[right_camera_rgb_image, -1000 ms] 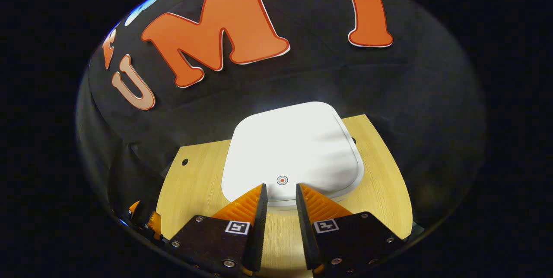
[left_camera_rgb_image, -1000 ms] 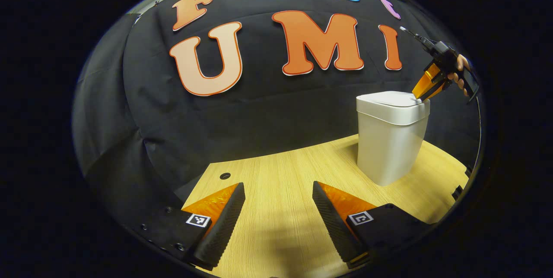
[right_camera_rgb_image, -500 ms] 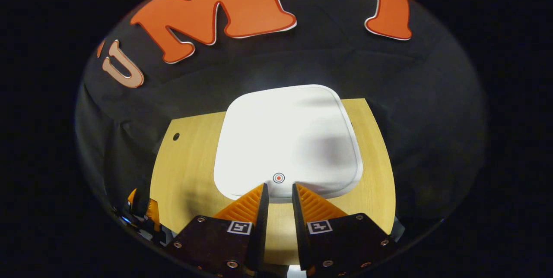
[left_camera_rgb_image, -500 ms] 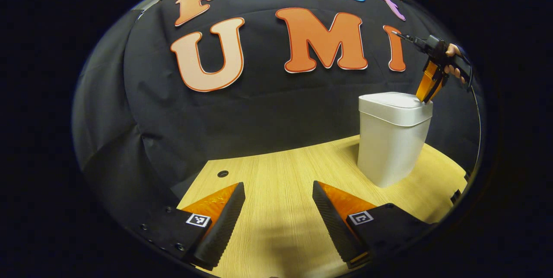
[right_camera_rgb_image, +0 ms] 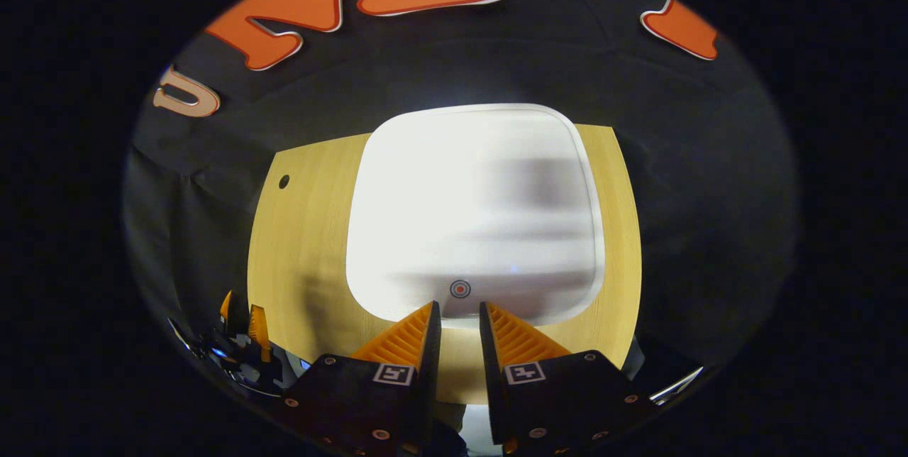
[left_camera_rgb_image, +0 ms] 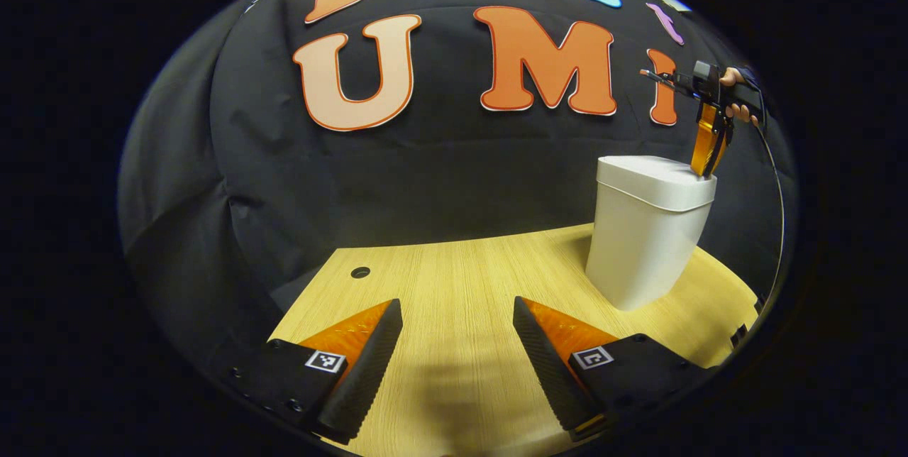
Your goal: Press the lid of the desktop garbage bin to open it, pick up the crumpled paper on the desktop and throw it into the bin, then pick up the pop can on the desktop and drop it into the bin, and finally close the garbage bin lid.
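1. Right gripper (right_camera_rgb_image: 460,315) has tipped steeper over the last second; fingers nearly clenched, grasping nothing, tips at the closed lid's (right_camera_rgb_image: 468,187) front edge beside the red ring mark (right_camera_rgb_image: 460,289).
2. White plastic bin (left_camera_rgb_image: 649,237) stands near the light wood worktop's (left_camera_rgb_image: 454,294) far right edge.
3. Left gripper (left_camera_rgb_image: 457,343) is released, idle.
4. Press looks imminent; opening or final closing, can't tell.

No readable words stand on the bin. Its lid (right_camera_rgb_image: 472,208) carries a small red ring mark (right_camera_rgb_image: 460,289). Square coded tags sit on the right gripper (right_camera_rgb_image: 460,311).

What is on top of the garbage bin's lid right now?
The right claw points down at the closed lid near its round target mark; nothing else lies there. The bin's inside is covered.
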